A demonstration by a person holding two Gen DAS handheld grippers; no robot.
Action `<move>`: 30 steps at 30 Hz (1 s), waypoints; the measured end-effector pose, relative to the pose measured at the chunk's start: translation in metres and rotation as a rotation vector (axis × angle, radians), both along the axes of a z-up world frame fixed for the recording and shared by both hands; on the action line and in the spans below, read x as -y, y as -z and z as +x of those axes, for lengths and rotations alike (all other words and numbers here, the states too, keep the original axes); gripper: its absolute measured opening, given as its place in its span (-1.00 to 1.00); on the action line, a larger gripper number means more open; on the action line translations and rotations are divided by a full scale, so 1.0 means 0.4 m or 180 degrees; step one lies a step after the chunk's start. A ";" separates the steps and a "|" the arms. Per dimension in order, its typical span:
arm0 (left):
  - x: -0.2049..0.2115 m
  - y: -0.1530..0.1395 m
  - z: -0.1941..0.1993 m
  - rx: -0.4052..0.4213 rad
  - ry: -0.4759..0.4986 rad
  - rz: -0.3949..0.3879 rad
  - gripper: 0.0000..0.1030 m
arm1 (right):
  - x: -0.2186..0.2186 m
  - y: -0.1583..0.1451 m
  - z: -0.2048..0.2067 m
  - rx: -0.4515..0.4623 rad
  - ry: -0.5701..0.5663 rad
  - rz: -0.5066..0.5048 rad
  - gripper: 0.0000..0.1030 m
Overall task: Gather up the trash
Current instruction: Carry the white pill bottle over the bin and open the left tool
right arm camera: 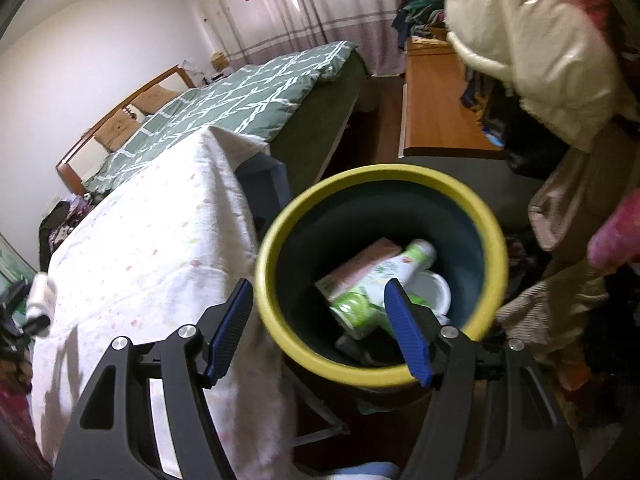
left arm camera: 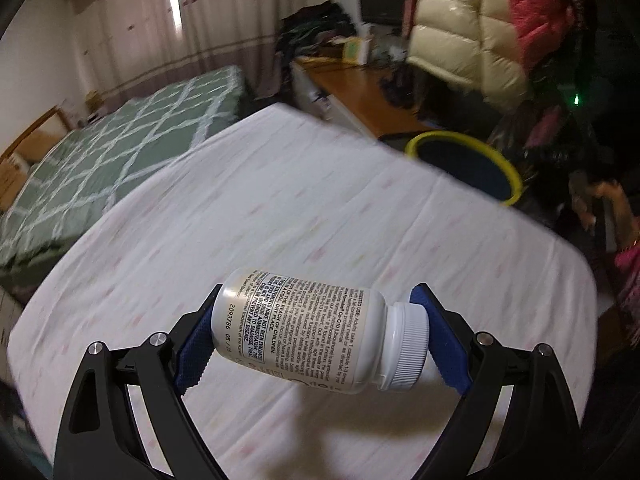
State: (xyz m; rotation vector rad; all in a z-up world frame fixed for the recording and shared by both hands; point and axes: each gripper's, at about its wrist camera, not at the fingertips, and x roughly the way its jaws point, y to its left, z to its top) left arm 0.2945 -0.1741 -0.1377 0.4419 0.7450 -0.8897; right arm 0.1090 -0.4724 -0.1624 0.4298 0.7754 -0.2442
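My left gripper is shut on a white pill bottle, held sideways by its base and its white cap above the white tablecloth. The yellow-rimmed trash bin stands past the table's far right edge. My right gripper is open and empty just above that bin. Inside the bin lie a green-and-white can, a pink box and a white lid. The bottle in my left gripper also shows far left in the right wrist view.
A bed with a green quilt lies beyond the table. A wooden desk with piled clothes stands behind the bin. A cream puffer jacket hangs at the right. A blue box sits between table and bin.
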 end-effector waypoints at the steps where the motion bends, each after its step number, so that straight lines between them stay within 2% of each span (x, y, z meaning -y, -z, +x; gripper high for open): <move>1: 0.032 -0.007 -0.002 0.0015 0.0051 -0.0005 0.74 | 0.007 -0.001 -0.018 -0.0007 0.0027 -0.0028 0.26; 6: 0.266 -0.035 -0.012 0.0113 0.0409 0.0040 0.74 | 0.049 0.005 -0.095 -0.0094 0.0158 -0.0130 0.26; 10: 0.461 -0.030 -0.027 0.0139 0.0685 0.0124 0.74 | 0.092 0.012 -0.161 -0.0147 0.0283 -0.0161 0.26; 18: 0.820 0.065 -0.053 -0.0012 0.1079 0.0416 0.74 | 0.129 0.013 -0.225 -0.0173 0.0384 -0.0158 0.26; 24: 0.985 0.139 -0.058 -0.0103 0.1127 0.0568 0.74 | 0.143 0.011 -0.240 -0.0217 0.0431 -0.0190 0.26; 27: 1.020 0.165 -0.044 -0.0208 0.1037 0.0574 0.80 | 0.140 0.015 -0.241 -0.0252 0.0429 -0.0206 0.26; 28: 1.020 0.168 -0.038 -0.0210 0.0989 0.0565 0.87 | 0.138 0.016 -0.241 -0.0259 0.0424 -0.0204 0.26; 30: 1.007 0.164 -0.032 -0.0254 0.0887 0.0486 0.88 | 0.130 0.015 -0.240 -0.0270 0.0399 -0.0211 0.26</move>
